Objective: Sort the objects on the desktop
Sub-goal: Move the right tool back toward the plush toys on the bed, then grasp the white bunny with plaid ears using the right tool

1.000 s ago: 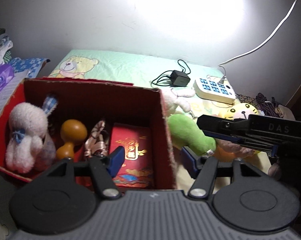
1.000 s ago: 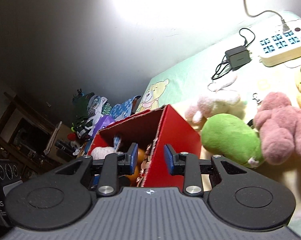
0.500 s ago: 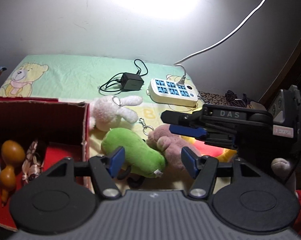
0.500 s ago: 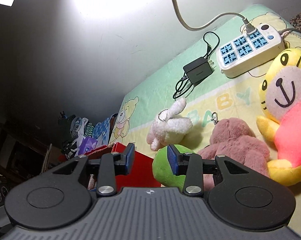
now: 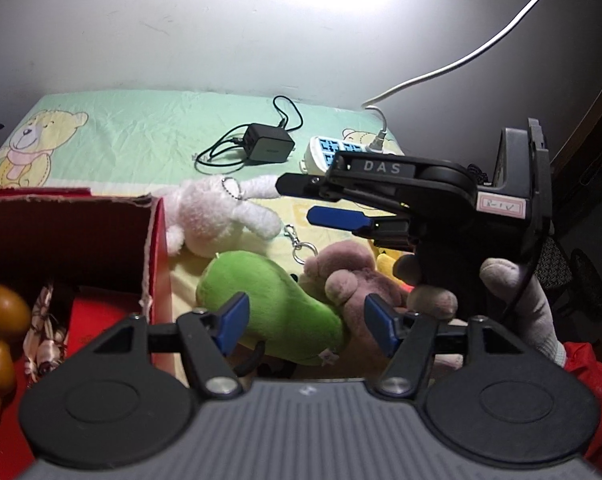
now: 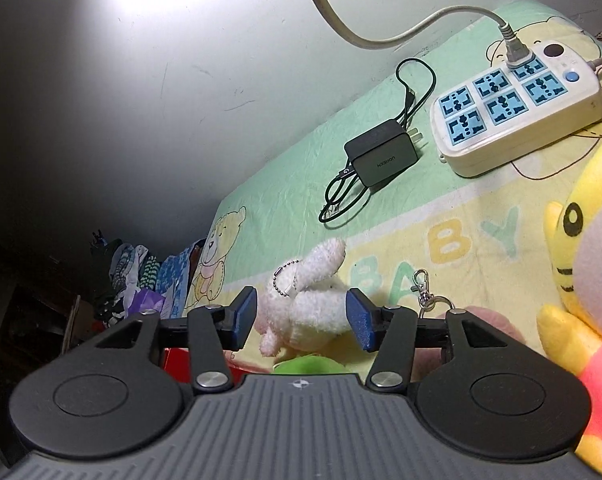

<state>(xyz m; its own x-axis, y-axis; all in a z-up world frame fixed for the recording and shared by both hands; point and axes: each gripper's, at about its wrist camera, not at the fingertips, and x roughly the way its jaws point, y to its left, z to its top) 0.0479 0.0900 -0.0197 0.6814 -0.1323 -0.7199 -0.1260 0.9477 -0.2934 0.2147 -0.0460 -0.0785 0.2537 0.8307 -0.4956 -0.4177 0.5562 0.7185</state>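
right tongs (image 6: 301, 322) apart over white bunny (image 6: 309, 304) beside red box (image 5: 73, 240) | left tongs (image 5: 303, 324) apart – empty | risk – keychain (image 6: 425, 292) snags, green plush (image 5: 277, 304) gets dragged

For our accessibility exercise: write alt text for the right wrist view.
The open right gripper frames a white plush rabbit lying on a bear-print cloth. Behind lie a black charger and a white power strip; a yellow plush tiger lies right.
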